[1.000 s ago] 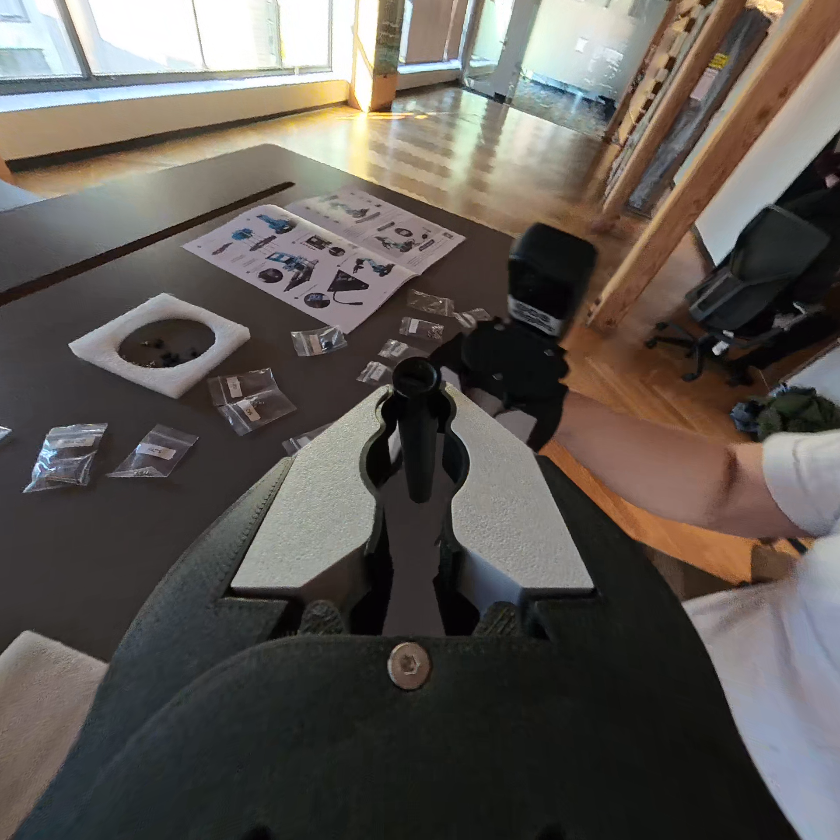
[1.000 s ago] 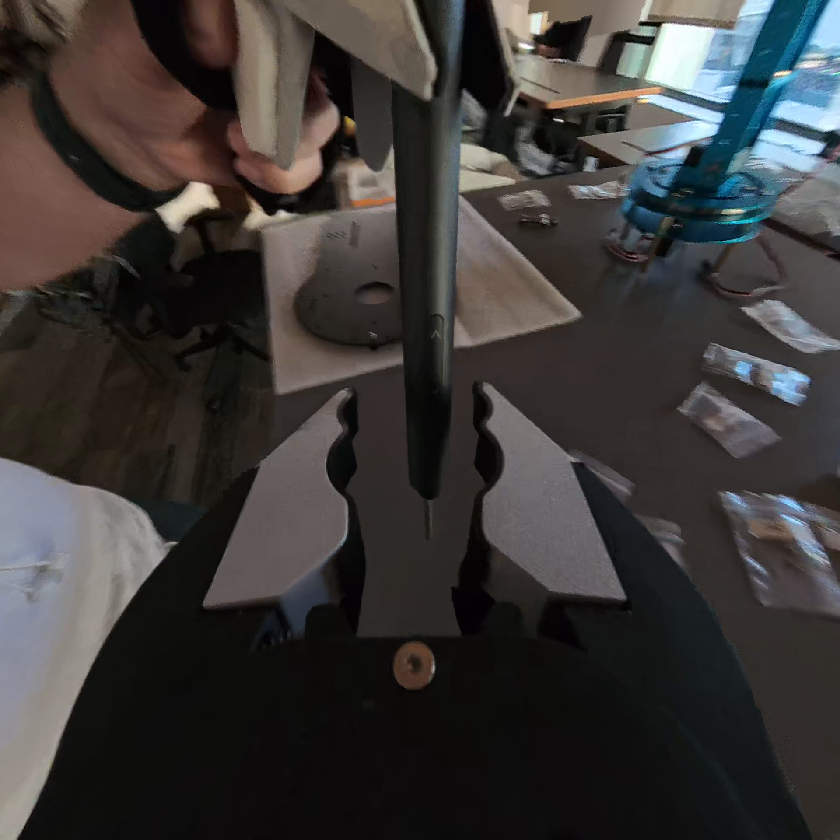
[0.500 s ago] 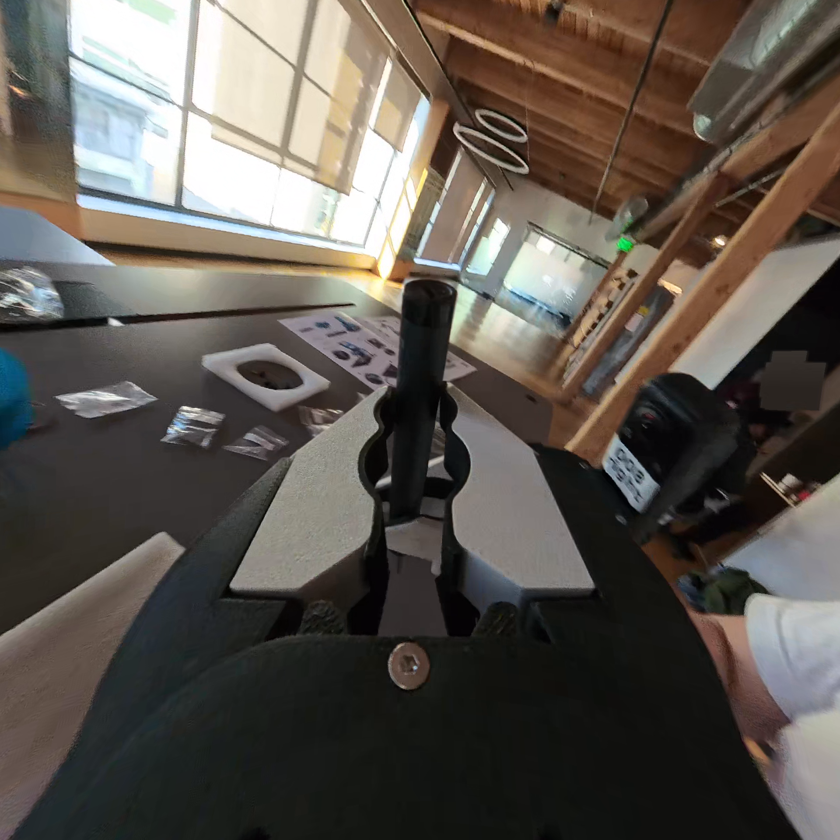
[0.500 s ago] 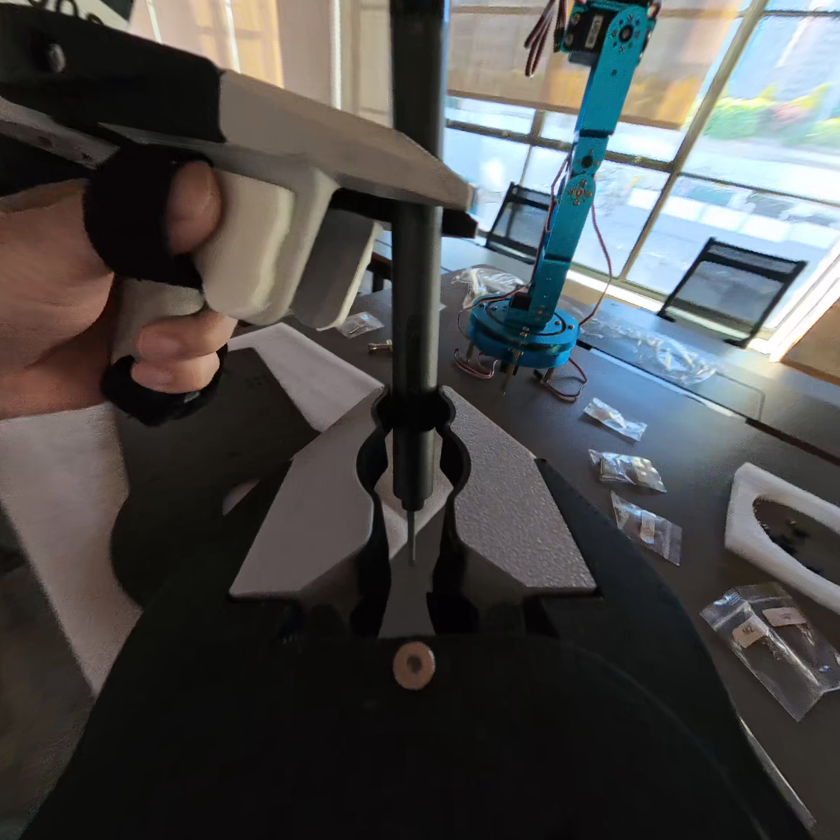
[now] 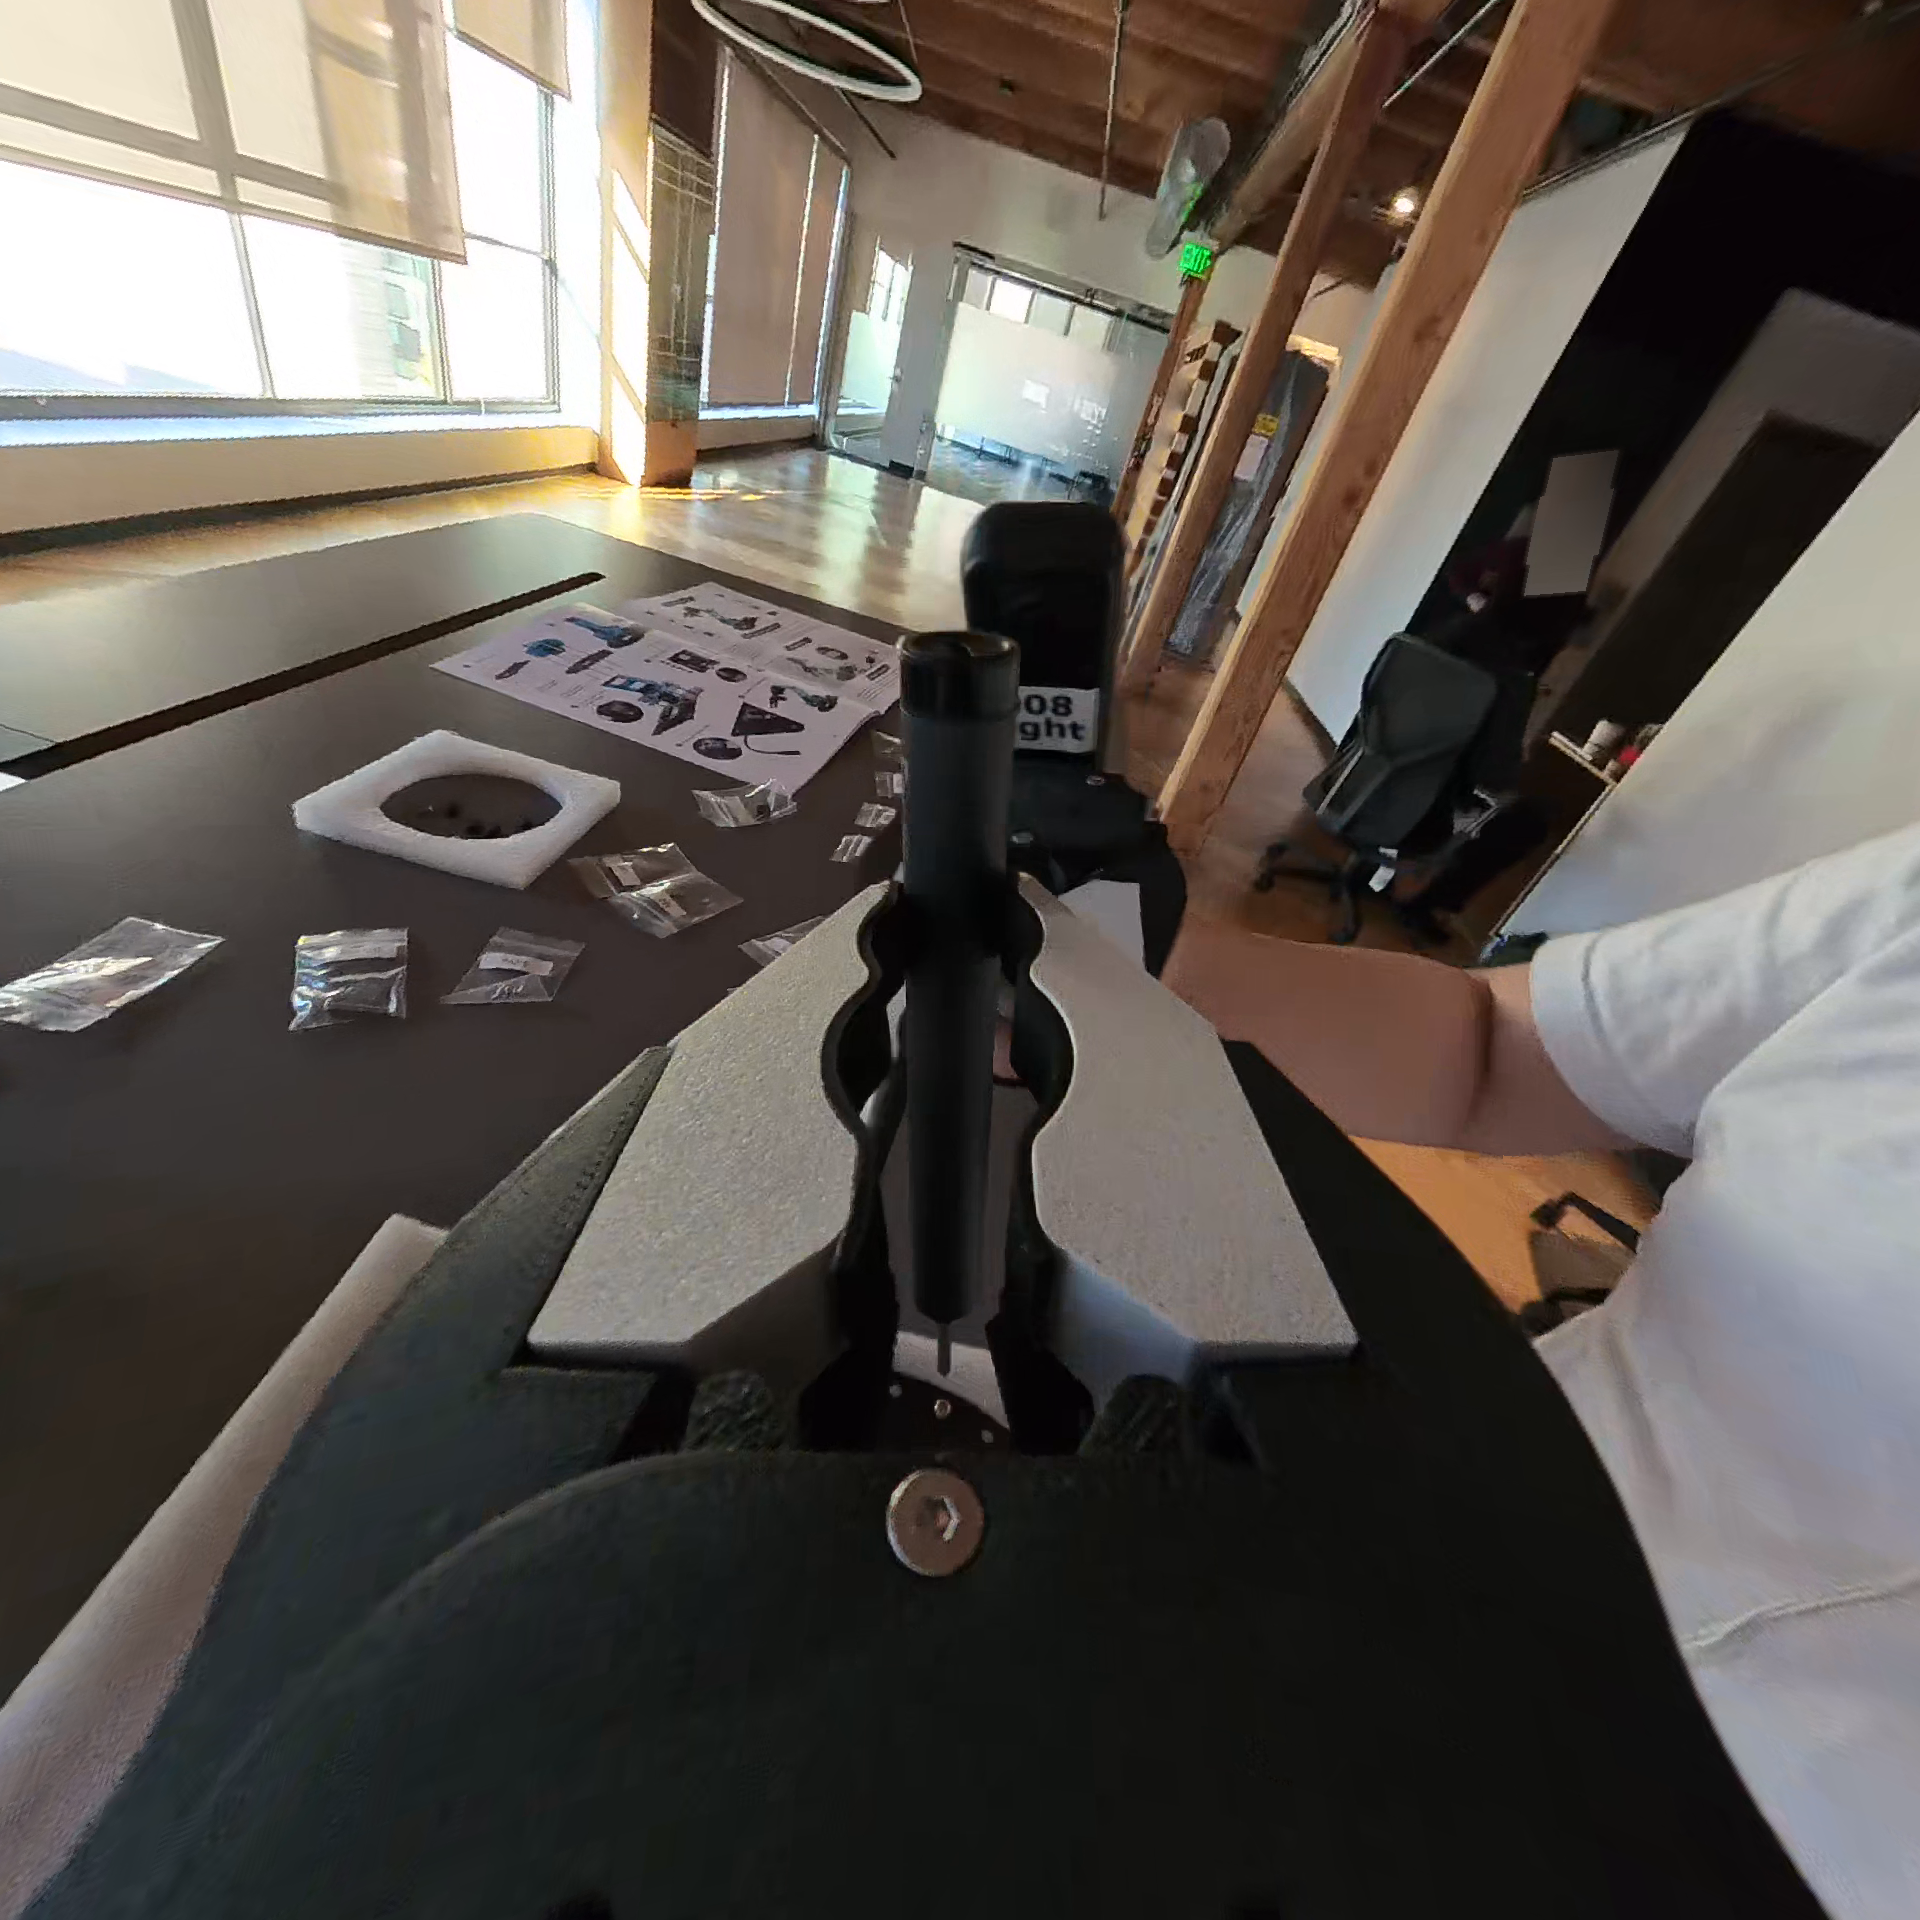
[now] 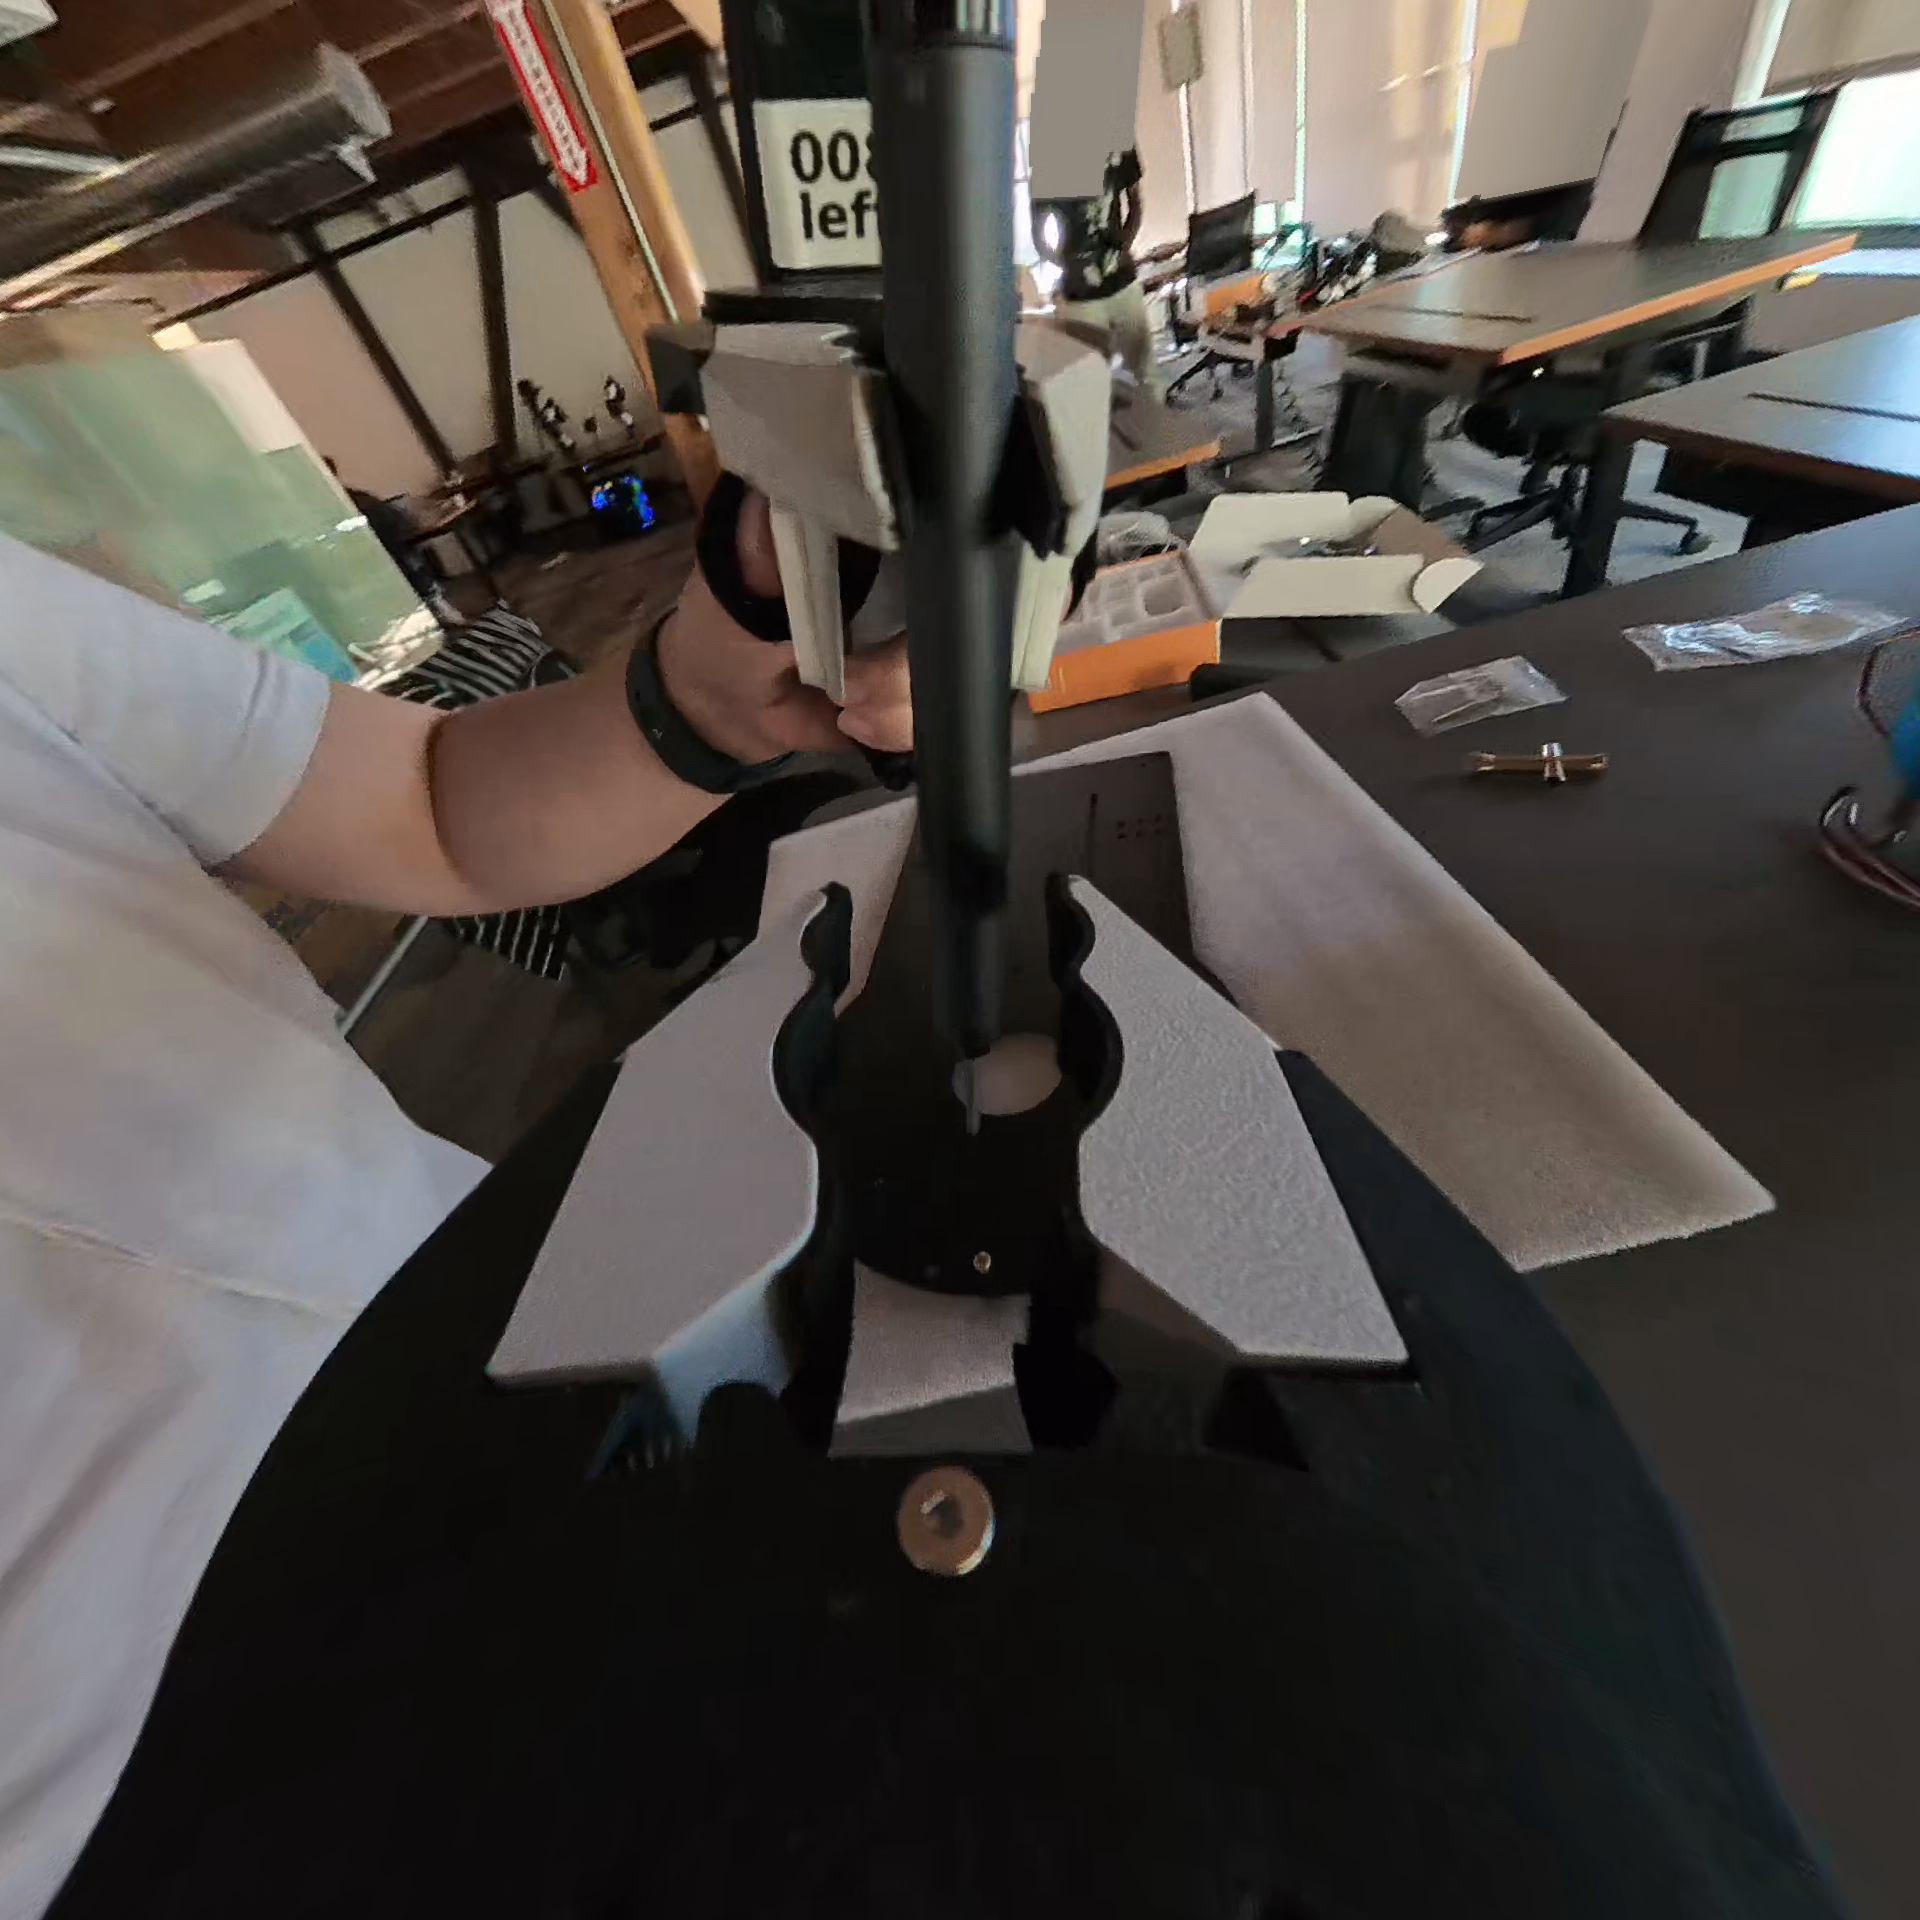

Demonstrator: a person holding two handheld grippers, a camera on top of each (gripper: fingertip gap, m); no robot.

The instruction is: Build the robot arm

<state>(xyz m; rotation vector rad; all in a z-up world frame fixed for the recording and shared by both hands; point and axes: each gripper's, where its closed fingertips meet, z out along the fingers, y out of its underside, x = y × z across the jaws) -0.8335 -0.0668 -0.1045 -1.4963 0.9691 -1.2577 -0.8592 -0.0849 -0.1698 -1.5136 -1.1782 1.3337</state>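
Left gripper [image 5: 951, 1023]: jaws pinching a slim dark screwdriver [image 5: 954, 935] mid-shaft, upright, tip just above a black round plate [image 6: 940, 1174] bedded in white foam [image 6: 1403, 997] at the desk's near edge. Likely rigid, light, smooth; best held mid-barrel. Right gripper [image 6: 951, 971]: jaws spread beside the tip, not touching. Nearby: parts bags [image 5: 348, 971], foam ring [image 5: 457, 805], instruction sheet [image 5: 675, 691], small brass wrench [image 6: 1543, 764].

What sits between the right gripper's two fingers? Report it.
In the right wrist view, the screwdriver tip hangs between the open fingers, over a black plate on white foam.
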